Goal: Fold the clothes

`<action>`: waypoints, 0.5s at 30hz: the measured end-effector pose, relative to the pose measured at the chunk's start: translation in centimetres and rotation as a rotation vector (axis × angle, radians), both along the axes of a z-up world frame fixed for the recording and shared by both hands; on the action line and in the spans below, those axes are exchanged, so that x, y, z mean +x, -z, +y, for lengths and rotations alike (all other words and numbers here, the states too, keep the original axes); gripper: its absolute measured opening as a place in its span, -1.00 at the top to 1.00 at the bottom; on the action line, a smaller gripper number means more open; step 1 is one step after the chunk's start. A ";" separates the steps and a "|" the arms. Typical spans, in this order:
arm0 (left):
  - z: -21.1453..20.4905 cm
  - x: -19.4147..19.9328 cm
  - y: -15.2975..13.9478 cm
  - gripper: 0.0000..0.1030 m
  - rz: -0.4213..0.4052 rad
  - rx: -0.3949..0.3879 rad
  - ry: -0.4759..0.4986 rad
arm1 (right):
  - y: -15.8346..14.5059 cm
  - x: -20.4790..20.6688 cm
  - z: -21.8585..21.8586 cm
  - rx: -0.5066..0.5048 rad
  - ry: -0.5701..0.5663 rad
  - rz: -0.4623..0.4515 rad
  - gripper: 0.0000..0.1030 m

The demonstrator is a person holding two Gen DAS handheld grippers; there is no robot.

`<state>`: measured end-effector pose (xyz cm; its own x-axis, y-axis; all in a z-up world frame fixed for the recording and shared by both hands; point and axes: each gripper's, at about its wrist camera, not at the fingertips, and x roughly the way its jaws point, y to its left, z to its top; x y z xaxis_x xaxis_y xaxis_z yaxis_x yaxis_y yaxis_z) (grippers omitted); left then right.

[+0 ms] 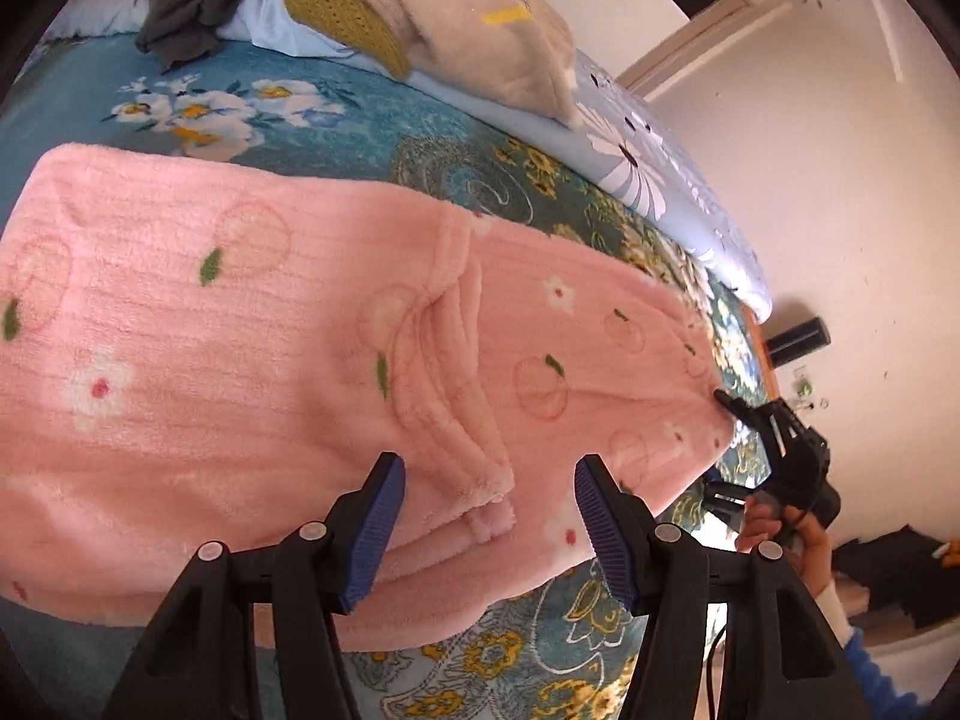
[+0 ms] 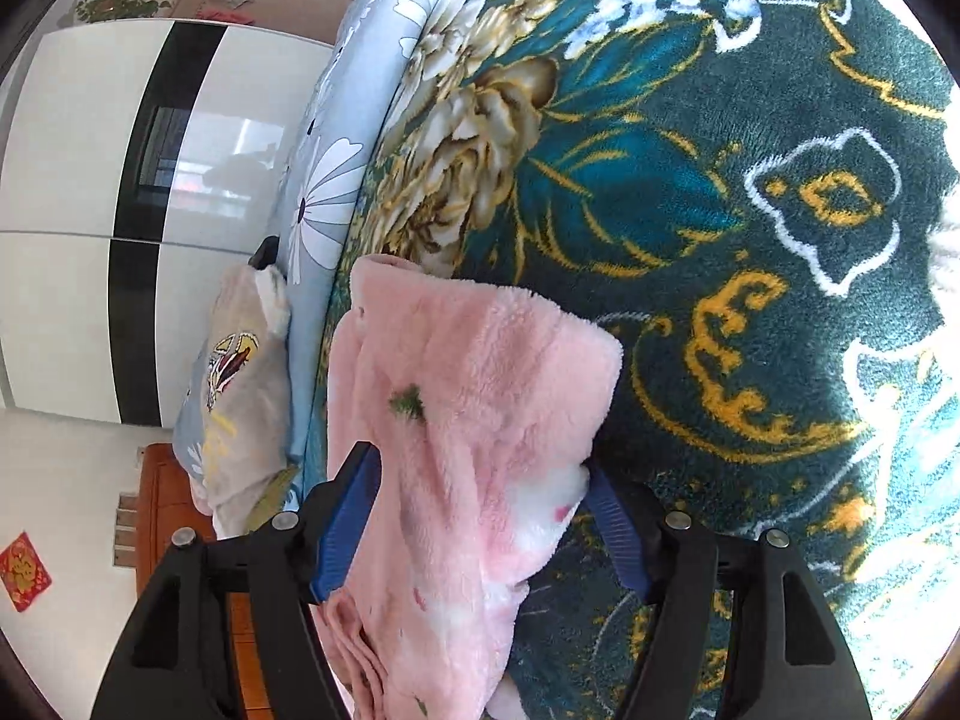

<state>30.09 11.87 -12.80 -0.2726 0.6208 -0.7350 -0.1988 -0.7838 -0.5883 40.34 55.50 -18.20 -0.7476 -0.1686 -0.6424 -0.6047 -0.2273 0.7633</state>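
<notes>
With pink fleece pajamas spread on the bed for folding, left tool hovers open, empty. Right tool straddles the hem, jaws apart, likely just releasing.

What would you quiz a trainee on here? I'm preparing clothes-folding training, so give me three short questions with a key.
1. True or false: the left gripper is clamped on the pink fleece garment.
2. What lies between the fingers of the right gripper? A pink fleece garment; B grey cloth; C mustard knit.
3. What does the garment lie on?
Key: 1 false, it is open above the garment; 2 A; 3 the teal floral blanket.
</notes>
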 end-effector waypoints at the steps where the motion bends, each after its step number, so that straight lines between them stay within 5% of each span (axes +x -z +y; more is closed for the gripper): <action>1: -1.4 -0.4 -0.5 -0.22 0.009 0.004 -0.053 | 0.2 -0.2 0.2 -0.005 0.017 -0.008 -0.37; 4: -6.4 -1.5 -1.6 -0.22 0.015 0.045 -0.234 | 0.2 -0.7 0.8 -0.019 0.064 -0.026 -0.32; 6: -10.1 -2.1 -2.5 -0.22 0.022 0.054 -0.346 | -0.2 -1.2 0.8 -0.024 0.070 -0.044 0.24; 8: -13.1 -2.6 -3.5 -0.22 0.051 0.054 -0.420 | -1.8 -2.0 0.3 0.008 0.033 -0.035 0.48; 15: -21.8 -2.4 -6.1 -0.22 0.126 0.085 -0.579 | -13.8 -7.9 -9.0 0.305 -0.309 0.144 0.52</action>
<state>27.66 -9.95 -6.67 -0.6657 0.4005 -0.6296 0.1741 -0.7370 -0.6530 32.48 46.54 -4.39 -0.7771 -0.2168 -0.5909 -0.3662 -0.6077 0.7047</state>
